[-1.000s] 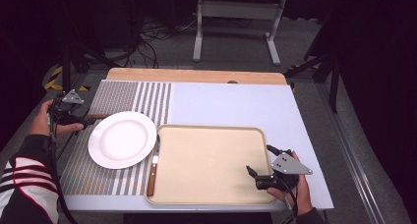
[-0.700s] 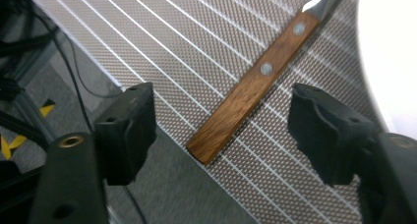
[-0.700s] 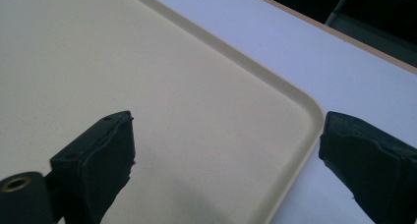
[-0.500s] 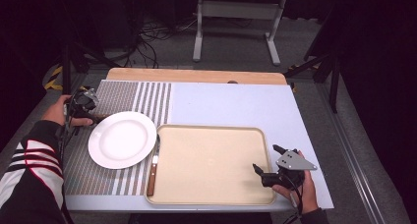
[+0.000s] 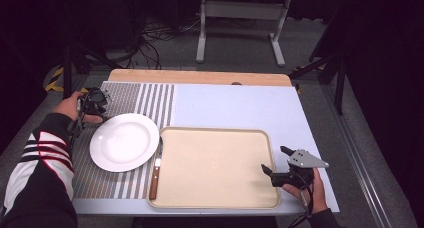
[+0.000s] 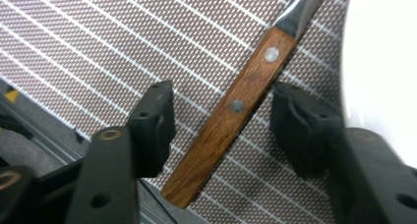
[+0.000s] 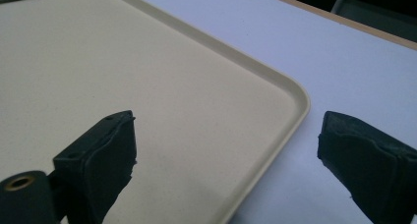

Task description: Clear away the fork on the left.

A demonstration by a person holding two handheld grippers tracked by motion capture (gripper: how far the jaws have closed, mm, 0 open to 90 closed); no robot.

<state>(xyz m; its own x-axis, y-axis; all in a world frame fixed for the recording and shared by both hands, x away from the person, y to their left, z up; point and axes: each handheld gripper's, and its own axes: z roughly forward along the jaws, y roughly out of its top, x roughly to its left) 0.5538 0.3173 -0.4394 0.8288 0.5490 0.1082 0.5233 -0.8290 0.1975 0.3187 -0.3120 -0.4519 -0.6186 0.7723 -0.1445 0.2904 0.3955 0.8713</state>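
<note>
- Left tongs [image 6: 226, 108], half wide and just now closing, straddle the wooden handle [image 6: 216, 140] by the counter's left edge, beside the plate [image 6: 378, 62]; a skewed pinch could spin it away.
- Right tongs [image 7: 226, 145] gape wide over the tray [image 7: 290, 94] corner.

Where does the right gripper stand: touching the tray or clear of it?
Cannot tell. The right gripper view shows the right gripper open astride the tray corner, but not whether a pad rests on it.

A white plate [image 5: 124, 142] rests on a striped placemat [image 5: 150, 100] at the counter's [image 5: 235, 105] nine o'clock; at twelve, cables [image 5: 155, 35] and a grey stand [image 5: 240, 23] occupy the floor.
</note>
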